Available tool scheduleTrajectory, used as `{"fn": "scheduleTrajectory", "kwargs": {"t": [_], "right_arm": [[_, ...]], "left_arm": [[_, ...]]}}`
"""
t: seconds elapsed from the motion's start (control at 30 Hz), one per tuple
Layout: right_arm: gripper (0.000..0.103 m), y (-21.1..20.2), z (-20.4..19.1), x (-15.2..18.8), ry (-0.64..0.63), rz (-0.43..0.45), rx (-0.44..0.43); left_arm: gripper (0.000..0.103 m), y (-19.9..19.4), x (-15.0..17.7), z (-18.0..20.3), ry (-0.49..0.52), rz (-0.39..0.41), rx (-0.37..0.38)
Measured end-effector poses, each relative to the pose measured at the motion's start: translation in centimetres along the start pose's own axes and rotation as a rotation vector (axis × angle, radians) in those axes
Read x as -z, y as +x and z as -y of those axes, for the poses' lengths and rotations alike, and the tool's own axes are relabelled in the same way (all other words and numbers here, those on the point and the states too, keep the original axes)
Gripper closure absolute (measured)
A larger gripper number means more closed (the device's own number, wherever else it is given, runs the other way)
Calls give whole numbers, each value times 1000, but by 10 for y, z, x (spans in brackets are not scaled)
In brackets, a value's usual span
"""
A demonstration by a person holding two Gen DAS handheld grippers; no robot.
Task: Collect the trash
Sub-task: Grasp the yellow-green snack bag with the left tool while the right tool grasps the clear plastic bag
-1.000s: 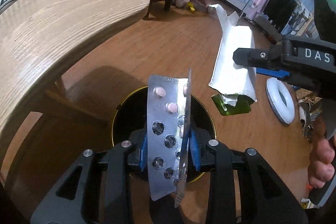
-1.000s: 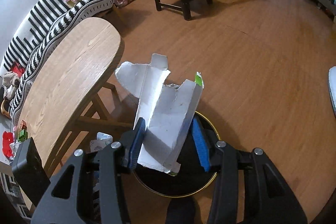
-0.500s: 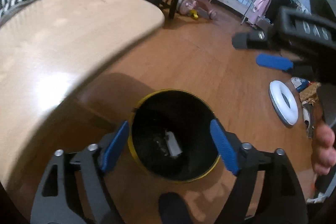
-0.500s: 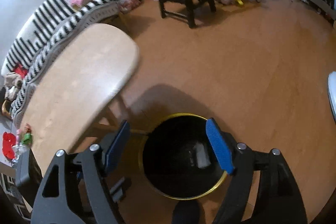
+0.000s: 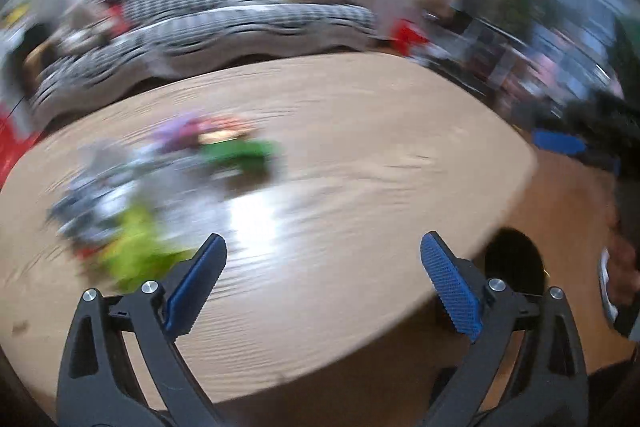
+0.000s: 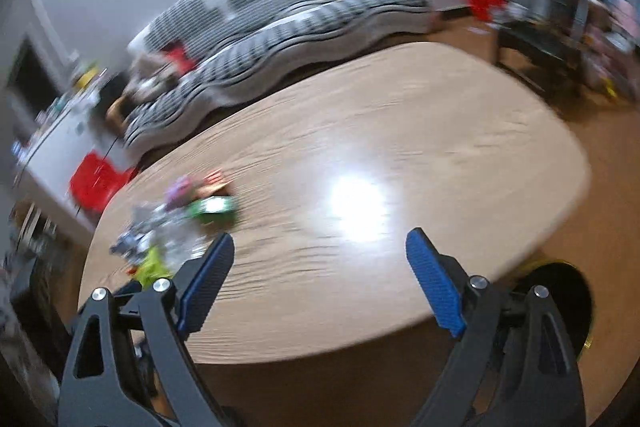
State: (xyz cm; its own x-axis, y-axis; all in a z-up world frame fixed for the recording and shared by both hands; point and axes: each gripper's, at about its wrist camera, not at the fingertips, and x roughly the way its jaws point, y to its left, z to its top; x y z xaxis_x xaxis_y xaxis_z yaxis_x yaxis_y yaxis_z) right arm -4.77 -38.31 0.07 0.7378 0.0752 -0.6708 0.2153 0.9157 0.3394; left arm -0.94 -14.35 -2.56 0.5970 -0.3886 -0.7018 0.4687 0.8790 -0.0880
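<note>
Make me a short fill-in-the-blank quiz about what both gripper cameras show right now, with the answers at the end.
1. Both the left gripper and the right gripper hold ____ between their fingers.
2. The wrappers lie in a blurred pile on the wooden ____.
3. The black bin with the yellow rim stands on the ____, partly hidden by the table edge.
4. Behind the table is a sofa patterned in black and ____.

Answers: nothing; table; floor; white

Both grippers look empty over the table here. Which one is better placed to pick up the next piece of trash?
Left, probably. Both the left gripper and the right gripper are open and empty, but the blurred trash pile looks nearer in the left wrist view than in the right. Both views are motion-blurred.
</note>
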Motion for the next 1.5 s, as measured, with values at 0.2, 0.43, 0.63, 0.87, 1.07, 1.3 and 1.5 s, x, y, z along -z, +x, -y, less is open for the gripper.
{"fn": "scheduleTrajectory", "kwargs": {"t": [0.2,0.43,0.63,0.87,1.07,1.3,1.5], "right_arm": [[18,61,-95,-1,-81,-72,-85],[18,113,-150,5,-107,-134,-120],[18,152,-176,8,-125,-192,-127],[18,204,-188,18,-157,-288,-115],[18,232,-190,25,-171,-341,-141],[61,233,-210,35,-281,-355,-151],[93,216,-212,33,-293,-325,-164]], "left_arm": [[8,-16,22,-104,-168,-43,-101],[8,-11,22,-144,-253,-60,-116],[8,15,22,-147,-292,-99,-99],[8,50,21,-151,-333,-137,-114],[9,57,20,-153,-331,-121,-111],[30,56,21,-151,-325,-112,-80],[48,44,21,-150,-319,-115,-83]]}}
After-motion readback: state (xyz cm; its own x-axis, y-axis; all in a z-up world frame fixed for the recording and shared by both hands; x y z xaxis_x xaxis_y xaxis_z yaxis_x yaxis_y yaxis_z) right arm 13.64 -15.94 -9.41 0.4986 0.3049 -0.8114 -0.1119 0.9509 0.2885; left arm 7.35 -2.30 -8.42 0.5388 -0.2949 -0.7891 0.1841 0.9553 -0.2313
